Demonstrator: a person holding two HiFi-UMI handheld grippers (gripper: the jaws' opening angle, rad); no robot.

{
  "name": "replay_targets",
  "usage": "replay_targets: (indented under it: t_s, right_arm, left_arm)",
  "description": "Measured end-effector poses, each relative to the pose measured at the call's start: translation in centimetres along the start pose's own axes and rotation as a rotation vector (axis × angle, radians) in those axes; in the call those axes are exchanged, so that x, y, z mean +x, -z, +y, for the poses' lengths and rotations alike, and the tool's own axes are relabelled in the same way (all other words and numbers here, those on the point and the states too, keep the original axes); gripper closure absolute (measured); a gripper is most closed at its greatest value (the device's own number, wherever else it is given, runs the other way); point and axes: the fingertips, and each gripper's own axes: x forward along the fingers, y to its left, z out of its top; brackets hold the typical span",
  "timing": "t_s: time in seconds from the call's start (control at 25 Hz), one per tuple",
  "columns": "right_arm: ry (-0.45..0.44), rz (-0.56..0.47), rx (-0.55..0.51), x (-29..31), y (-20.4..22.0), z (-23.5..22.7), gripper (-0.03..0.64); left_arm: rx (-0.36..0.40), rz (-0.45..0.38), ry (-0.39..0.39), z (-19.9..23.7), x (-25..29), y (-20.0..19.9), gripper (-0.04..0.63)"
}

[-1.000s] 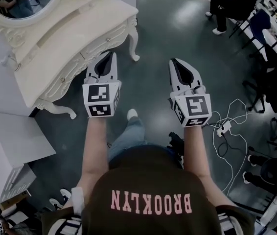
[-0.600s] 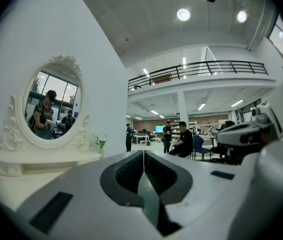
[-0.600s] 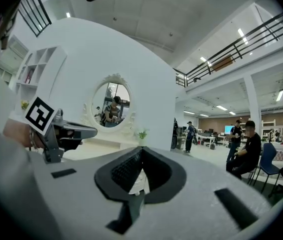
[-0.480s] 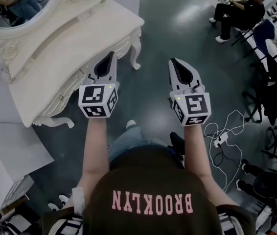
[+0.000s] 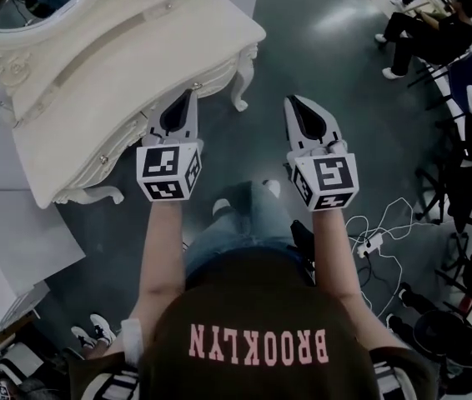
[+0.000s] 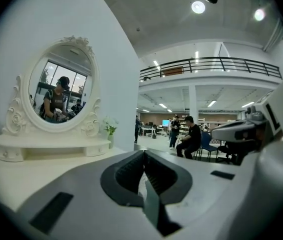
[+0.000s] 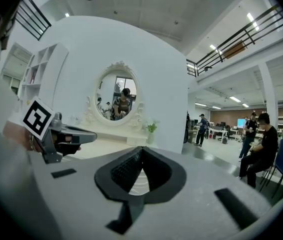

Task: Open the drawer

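Head view: 2 hand-held grippers side by side above the dark floor point(image 5: 303, 48); L gripper point(image 5: 191, 92) has its tip near the front edge of the white vanity table point(image 5: 128, 52), close to the shut drawer point(image 5: 118, 147) w/ its small knob, while R gripper point(image 5: 291, 100) is off to the right, apart from the table. Gripper views: both pairs of jaws are fully together w/ nothing between them. Oval mirror point(image 6: 60, 88) stands at the table's back.
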Motion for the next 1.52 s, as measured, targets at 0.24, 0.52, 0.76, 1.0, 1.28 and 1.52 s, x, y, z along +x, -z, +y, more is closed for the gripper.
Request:
replay_targets:
  t_s: [0.24,0.52,0.76,1.0,1.28,1.52]
  right_arm:
    - [-0.065,0.019,0.019,3.6,1.5,-1.5,0.620]
    - [-0.171,0.052,0.028,9.4,3.4,-5.4,0.620]
    - [-0.295,0.077,-0.071,14.3,4.7,-7.4,0.620]
    - [-0.349,0.126,-0.007,18.7,6.5,-10.3,0.620]
    - [-0.382,0.213,0.064,22.2,10.2,-12.9,0.620]
    - [-0.439,0.303,0.056,24.4,14.2,-13.1,0.620]
  left_arm:
    - [-0.005,0.025,-0.059,0.8,2.1,1.5,0.588]
    - [-0.067,0.078,-0.195,2.6,6.3,3.9,0.588]
    - [-0.166,0.141,-0.245,2.8,10.1,6.6,0.476]
    - [-0.199,0.226,-0.368,3.5,12.4,10.1,0.449]
    - [-0.233,0.321,-0.468,4.0,15.1,13.8,0.449]
    - [-0.280,0.403,-0.549,5.3,16.8,18.3,0.449]
